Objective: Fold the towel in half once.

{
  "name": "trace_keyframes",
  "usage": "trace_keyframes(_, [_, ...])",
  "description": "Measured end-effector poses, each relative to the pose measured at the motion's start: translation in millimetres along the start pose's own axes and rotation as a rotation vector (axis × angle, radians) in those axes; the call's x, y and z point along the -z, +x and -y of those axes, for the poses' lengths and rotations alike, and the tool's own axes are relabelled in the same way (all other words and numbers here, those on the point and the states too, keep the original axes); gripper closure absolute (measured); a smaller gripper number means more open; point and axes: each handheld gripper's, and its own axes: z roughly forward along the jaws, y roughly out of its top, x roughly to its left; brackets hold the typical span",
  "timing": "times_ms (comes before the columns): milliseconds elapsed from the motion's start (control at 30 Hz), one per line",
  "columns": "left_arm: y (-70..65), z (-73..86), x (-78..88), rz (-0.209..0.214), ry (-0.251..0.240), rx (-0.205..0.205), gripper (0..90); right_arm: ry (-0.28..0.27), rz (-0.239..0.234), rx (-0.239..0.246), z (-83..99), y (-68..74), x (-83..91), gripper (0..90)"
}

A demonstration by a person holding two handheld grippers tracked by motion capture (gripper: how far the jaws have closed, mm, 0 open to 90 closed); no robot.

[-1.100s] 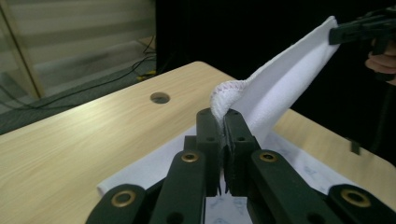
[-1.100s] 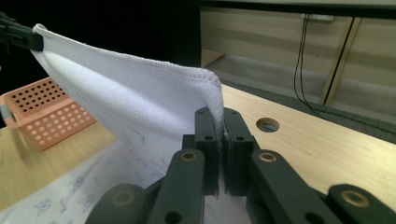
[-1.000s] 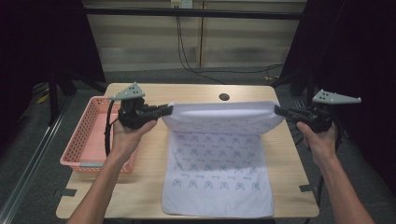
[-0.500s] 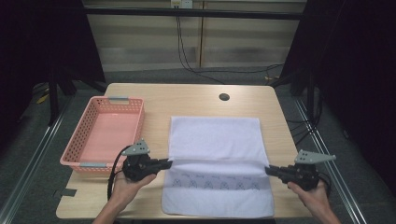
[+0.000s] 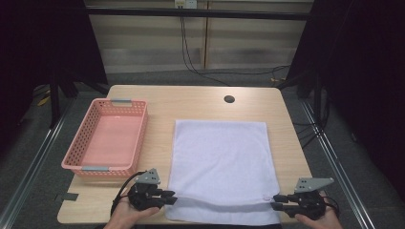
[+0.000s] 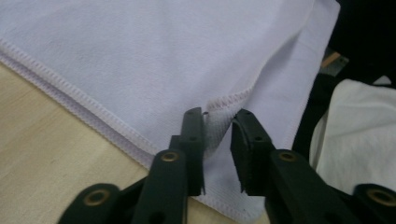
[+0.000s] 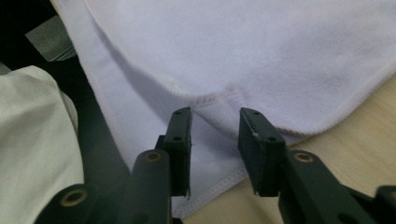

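A white towel (image 5: 222,162) lies folded in half on the wooden table (image 5: 200,98), its top layer ending just short of the near edge. My left gripper (image 5: 173,197) sits at the towel's near left corner. Its jaws have just been opening, and in the left gripper view (image 6: 217,128) the stitched corner (image 6: 218,103) stands loosely between them, unpinched. My right gripper (image 5: 275,203) rests at the near right corner. Its jaws have also just been opening, and in the right gripper view (image 7: 215,126) the top layer's corner (image 7: 219,98) lies just past the tips, free.
A pink plastic basket (image 5: 76,155) stands empty on the left side of the table. A round cable hole (image 5: 229,99) is near the far edge. The towel's near hem hangs over the table's front edge by the person's lap.
Both hands carried the towel's raised edge down and toward the near side, folding it over itself. Both grippers then opened and released the corners.
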Motion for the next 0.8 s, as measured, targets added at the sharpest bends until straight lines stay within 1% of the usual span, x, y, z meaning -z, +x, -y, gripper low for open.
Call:
trace_keyframes(33, [-0.3, 0.0, 3.4, 0.025, -0.020, -0.005, 69.8, -0.004, -0.012, 0.002, -0.5, 1.7, 3.7, 61.1])
trace_keyframes(67, [-0.8, 0.2, 6.4, 0.024, -0.031, -0.005, 69.3, -0.021, -0.026, -0.010, -1.0, 2.6, 7.6, 58.6])
trace_keyframes(100, [-0.1, 0.7, 10.1, 0.031, -0.051, -0.004, 68.7, -0.045, -0.026, -0.017, -0.9, 3.3, 10.4, 57.4])
trace_keyframes(133, [1.8, 1.1, 14.6, 0.040, -0.075, 0.000, 67.4, -0.062, -0.042, -0.028, -1.3, 4.4, 13.7, 57.3])
trace_keyframes(200, [4.0, -1.4, 21.1, 0.002, -0.123, 0.001, 64.7, -0.099, 0.000, -0.023, -3.4, 5.4, 19.8, 55.2])
trace_keyframes(233, [6.7, -4.5, 21.2, -0.007, -0.123, 0.011, 64.0, -0.114, 0.009, -0.028, -4.9, 3.1, 20.3, 54.7])
trace_keyframes(267, [9.1, -7.0, 19.6, -0.022, -0.110, 0.015, 63.0, -0.125, 0.031, -0.035, -6.8, -0.4, 18.9, 53.8])
trace_keyframes(300, [14.6, -11.1, 14.0, -0.055, -0.093, 0.010, 62.8, -0.130, 0.046, -0.044, -8.5, -4.4, 16.1, 52.4])
trace_keyframes(333, [20.8, -14.4, 8.1, -0.072, -0.088, 0.024, 62.9, -0.120, 0.056, -0.052, -12.3, -12.3, 9.1, 52.0])
trace_keyframes(400, [35.6, -22.5, -2.8, -0.083, -0.059, 0.042, 62.5, -0.100, 0.092, -0.054, -20.2, -22.9, -3.7, 50.2])
trace_keyframes(467, [49.5, -30.3, -10.1, -0.124, -0.072, 0.060, 62.2, -0.087, 0.108, -0.033, -30.0, -31.3, -14.8, 50.1])
trace_keyframes(500, [56.6, -34.4, -13.0, -0.124, -0.081, 0.077, 62.2, -0.082, 0.120, -0.028, -35.0, -35.2, -19.6, 50.0])
trace_keyframes(533, [61.5, -37.2, -15.3, -0.128, -0.083, 0.087, 62.3, -0.081, 0.125, -0.036, -39.6, -39.4, -24.2, 50.0])
trace_keyframes(567, [68.9, -40.5, -19.6, -0.142, -0.088, 0.094, 62.4, -0.080, 0.129, -0.033, -42.6, -43.0, -27.5, 50.0])
trace_keyframes(600, [74.3, -42.7, -24.6, -0.138, -0.073, 0.103, 63.1, -0.087, 0.143, -0.038, -47.0, -49.1, -32.9, 50.0])
trace_keyframes(633, [77.5, -43.8, -28.3, -0.133, -0.068, 0.121, 63.7, -0.082, 0.157, -0.044, -50.3, -54.1, -37.3, 49.5])
trace_keyframes(667, [80.5, -44.9, -34.1, -0.134, -0.070, 0.142, 65.0, -0.074, 0.162, -0.044, -52.5, -57.5, -40.6, 49.5])
trace_keyframes(700, [79.8, -46.8, -39.7, -0.164, -0.050, 0.117, 65.4, -0.061, 0.180, -0.044, -55.2, -62.8, -46.4, 48.0])
trace_keyframes(733, [79.4, -47.7, -42.2, -0.182, -0.035, 0.112, 65.2, -0.038, 0.188, -0.053, -57.6, -67.3, -52.4, 46.3])
trace_keyframes(767, [80.8, -48.1, -45.0, -0.186, -0.015, 0.116, 64.2, -0.037, 0.205, -0.052, -58.5, -69.7, -55.3, 45.7])
trace_keyframes(800, [82.1, -47.5, -47.1, -0.186, -0.009, 0.109, 62.7, -0.040, 0.238, -0.048, -59.8, -72.2, -58.0, 44.7])
